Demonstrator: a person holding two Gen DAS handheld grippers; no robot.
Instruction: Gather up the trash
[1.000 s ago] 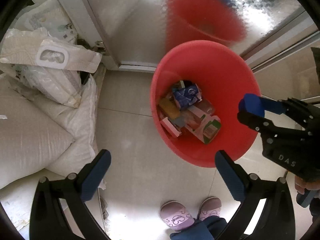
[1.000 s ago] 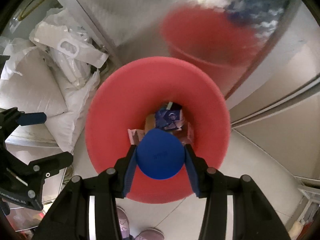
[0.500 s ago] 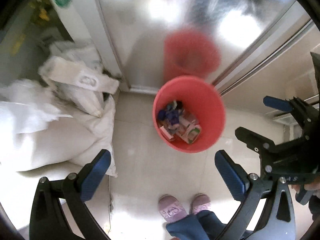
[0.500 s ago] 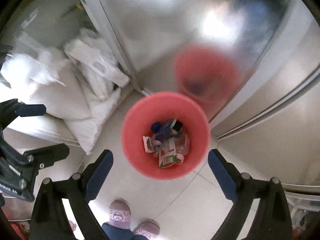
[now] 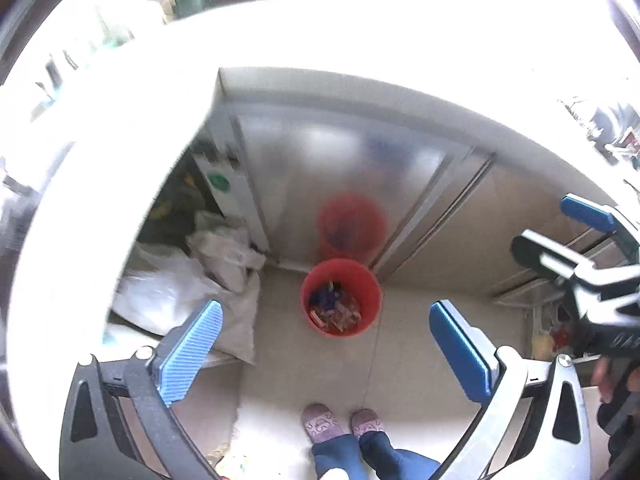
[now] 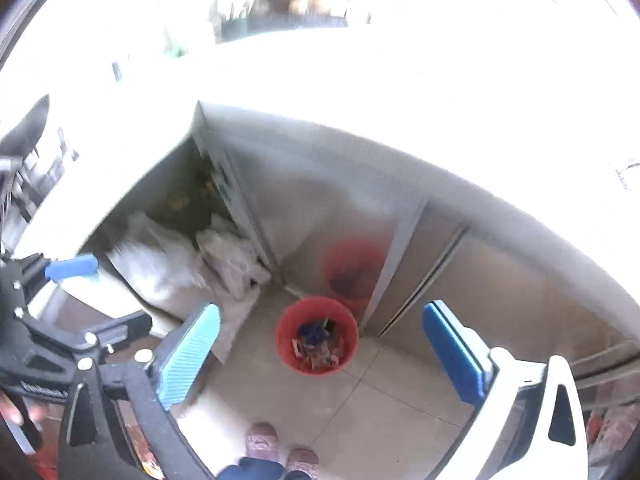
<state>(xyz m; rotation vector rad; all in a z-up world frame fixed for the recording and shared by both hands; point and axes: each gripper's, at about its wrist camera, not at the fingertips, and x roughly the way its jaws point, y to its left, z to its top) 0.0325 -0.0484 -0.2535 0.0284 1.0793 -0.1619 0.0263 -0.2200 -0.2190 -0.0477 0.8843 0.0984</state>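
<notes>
Left wrist view: one red bucket [image 5: 340, 297] stands on the tiled floor [image 5: 404, 360], far below and ahead of the left gripper [image 5: 326, 350], framed right between its two blue pads. Inside it lies a heap of mixed trash [image 5: 333, 311], blue and orange wrappers, too blurred to count. The left gripper's jaws stand wide apart, nothing between them. A red reflection of the bucket shows on the shiny metal door [image 5: 340, 160] behind it. Off to the claw's left, white sacks [image 5: 180, 280] are piled against the wall; I make out at least two. Below the claw, two pink slippers [image 5: 342, 426] and blue trouser legs. At the far right, the right gripper [image 5: 560, 224] shows, released.

Right wrist view: the same single bucket [image 6: 316, 336], again low between the two pads of the right gripper [image 6: 320, 354], trash [image 6: 316, 346] piled in its bottom. The jaws have just been opening and now gape fully, with nothing between them. Sacks [image 6: 180, 264] lie ahead-left of this claw, the left gripper [image 6: 92, 292] at the left edge, and two slippers [image 6: 280, 448] underneath.
</notes>
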